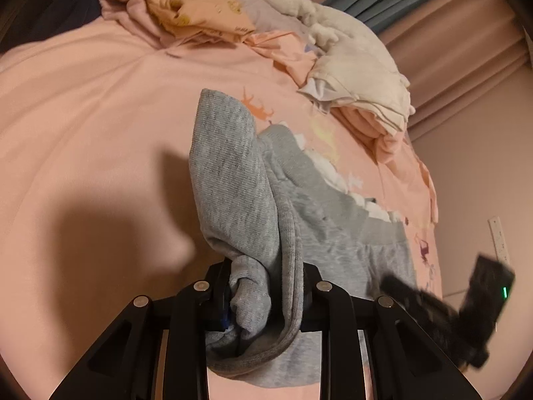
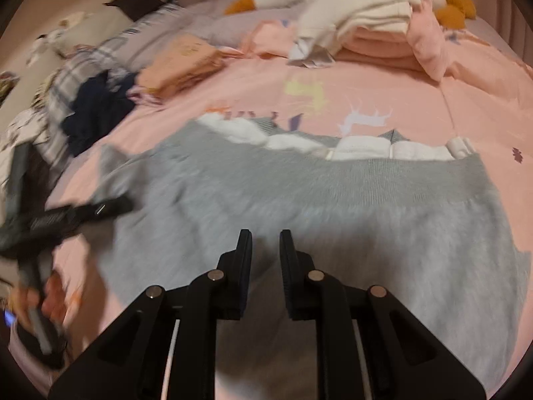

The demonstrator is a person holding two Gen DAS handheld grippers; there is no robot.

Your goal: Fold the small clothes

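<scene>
A small grey knit garment [image 2: 333, 206] with a white fluffy trim lies spread on the pink bedsheet [image 2: 399, 93]. My left gripper [image 1: 266, 286] is shut on a bunched edge of the grey garment [image 1: 233, 180] and lifts it, so a flap stands up. It shows blurred at the left of the right wrist view [image 2: 76, 215]. My right gripper [image 2: 265, 243] is open and empty, just above the garment's near part. It shows blurred at the lower right of the left wrist view [image 1: 443, 306].
A white goose plush [image 1: 316, 16] lies at the back with folded white and pink clothes [image 2: 376, 30] beside it. A folded orange garment [image 1: 193, 6] and dark clothes [image 2: 96, 110] sit at the far left. A wall [image 1: 483, 173] borders the bed.
</scene>
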